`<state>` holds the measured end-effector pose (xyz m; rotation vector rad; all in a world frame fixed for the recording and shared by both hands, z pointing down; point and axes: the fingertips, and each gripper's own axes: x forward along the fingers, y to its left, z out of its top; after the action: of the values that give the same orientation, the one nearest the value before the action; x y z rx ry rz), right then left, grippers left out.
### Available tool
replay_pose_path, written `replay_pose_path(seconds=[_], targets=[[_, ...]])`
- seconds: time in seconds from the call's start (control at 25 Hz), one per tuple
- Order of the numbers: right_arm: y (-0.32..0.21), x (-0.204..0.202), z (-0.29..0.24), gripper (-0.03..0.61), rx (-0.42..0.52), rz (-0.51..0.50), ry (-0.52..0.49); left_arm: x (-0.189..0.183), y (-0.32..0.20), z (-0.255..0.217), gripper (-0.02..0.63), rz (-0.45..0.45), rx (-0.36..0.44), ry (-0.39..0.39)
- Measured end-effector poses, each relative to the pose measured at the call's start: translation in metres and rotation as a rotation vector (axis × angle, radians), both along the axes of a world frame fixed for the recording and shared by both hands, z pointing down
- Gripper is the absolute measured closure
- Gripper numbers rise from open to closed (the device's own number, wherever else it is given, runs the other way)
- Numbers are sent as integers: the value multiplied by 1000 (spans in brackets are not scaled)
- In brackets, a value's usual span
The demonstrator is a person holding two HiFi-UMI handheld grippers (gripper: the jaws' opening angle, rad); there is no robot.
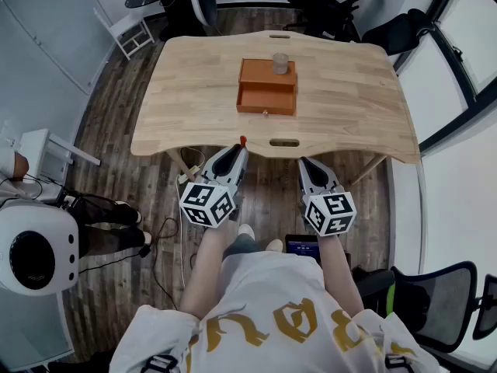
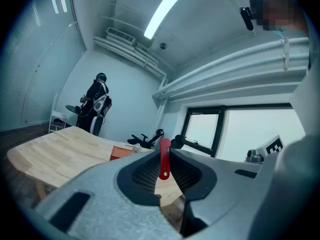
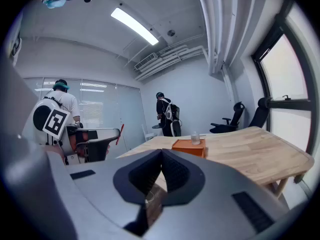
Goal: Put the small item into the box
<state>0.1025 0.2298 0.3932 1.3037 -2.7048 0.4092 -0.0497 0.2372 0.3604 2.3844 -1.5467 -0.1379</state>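
My left gripper (image 1: 241,149) is shut on a small red stick-like item (image 2: 164,158), whose tip (image 1: 242,141) pokes out past the jaws just short of the table's near edge. An orange box (image 1: 267,87) with its drawer pulled open toward me sits at the middle of the wooden table (image 1: 194,92); a small clear cup (image 1: 279,63) stands on its top. In the right gripper view the orange box (image 3: 189,146) and the cup (image 3: 195,138) lie ahead. My right gripper (image 1: 308,164) is shut on nothing, held beside the left one below the table edge.
Two handle slots (image 1: 284,142) cut the table at its near and far edges. Office chairs (image 1: 334,10) stand behind the table, a white stool (image 1: 132,33) at its far left. Another chair (image 1: 435,301) is at my right. People (image 3: 168,115) stand in the room.
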Motion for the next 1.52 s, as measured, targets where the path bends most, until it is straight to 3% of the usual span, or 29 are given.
replay_pose_path(seconds=[0.4, 1.0, 1.24, 1.52], targets=[[5, 13, -3, 566, 35, 30, 37, 2, 3, 1, 557, -9, -11, 7], [-17, 17, -6, 566, 32, 45, -27, -5, -8, 0, 557, -35, -22, -13], [-55, 13, 9, 566, 22, 53, 31, -8, -57, 0, 557, -17, -8, -27], [-145, 3, 30, 566, -26, 74, 42, -23, -157, 25, 557, 5, -47, -28]])
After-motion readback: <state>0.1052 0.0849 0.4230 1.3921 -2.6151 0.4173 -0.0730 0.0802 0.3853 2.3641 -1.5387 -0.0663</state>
